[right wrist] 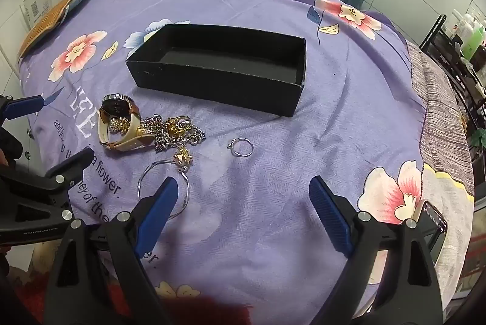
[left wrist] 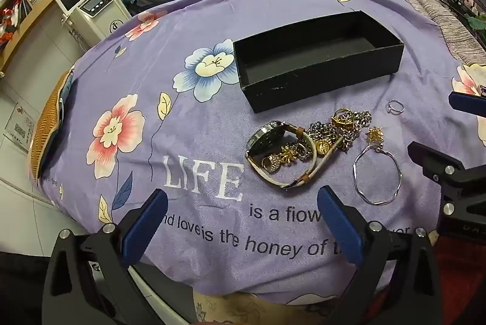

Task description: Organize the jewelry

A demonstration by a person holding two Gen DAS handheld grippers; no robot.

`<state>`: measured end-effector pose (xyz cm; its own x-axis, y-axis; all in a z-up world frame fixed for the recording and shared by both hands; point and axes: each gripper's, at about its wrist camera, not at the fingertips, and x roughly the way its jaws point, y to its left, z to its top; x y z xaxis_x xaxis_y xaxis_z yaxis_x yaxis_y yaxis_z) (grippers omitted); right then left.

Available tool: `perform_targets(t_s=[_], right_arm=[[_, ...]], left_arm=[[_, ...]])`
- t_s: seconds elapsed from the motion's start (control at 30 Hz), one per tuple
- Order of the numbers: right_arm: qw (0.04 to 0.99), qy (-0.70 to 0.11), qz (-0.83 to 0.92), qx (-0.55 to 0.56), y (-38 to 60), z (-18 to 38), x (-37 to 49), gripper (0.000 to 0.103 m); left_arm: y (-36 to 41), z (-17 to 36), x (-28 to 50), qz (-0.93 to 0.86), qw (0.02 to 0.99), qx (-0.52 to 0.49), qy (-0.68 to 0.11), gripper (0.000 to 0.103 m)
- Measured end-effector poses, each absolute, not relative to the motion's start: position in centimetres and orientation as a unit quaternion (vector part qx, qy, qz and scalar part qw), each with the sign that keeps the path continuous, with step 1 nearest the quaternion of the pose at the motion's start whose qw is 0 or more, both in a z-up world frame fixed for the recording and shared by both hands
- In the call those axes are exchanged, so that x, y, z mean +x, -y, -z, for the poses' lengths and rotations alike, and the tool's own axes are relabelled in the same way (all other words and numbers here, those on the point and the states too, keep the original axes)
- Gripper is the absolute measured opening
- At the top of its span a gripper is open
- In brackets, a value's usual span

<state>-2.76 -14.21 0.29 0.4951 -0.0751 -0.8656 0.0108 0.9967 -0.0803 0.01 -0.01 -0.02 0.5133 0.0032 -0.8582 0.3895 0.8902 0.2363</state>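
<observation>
The tangled heap of gold and silver jewelry, with a tan-strapped wristwatch at its left, lies on the purple floral bedsheet just near of the empty black rectangular cardboard box, which is evidently the destination. A thin silver bangle and small silver ring lie apart (easier first picks). The left gripper and right gripper hover spread wide, holding nothing.

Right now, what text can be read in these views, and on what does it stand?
"LIFE" on the bedspread.
"is a flow", partly hidden, same bedspread.
"nd love is the honey of t", cut off, same bedspread.
Wall notice: too small.
Machine logo: unreadable.
Phone screen: blurred.
</observation>
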Motion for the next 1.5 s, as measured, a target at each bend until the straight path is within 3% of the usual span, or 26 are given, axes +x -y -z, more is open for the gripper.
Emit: perform_targets(t_s=[1.5], right_arm=[[0.863, -0.502, 0.028, -0.035, 14.4, -0.14, -2.67, 0.087]], left_arm=[[-0.6, 0.29, 0.48, 0.114, 0.84, 0.188, -0.496, 0.097]])
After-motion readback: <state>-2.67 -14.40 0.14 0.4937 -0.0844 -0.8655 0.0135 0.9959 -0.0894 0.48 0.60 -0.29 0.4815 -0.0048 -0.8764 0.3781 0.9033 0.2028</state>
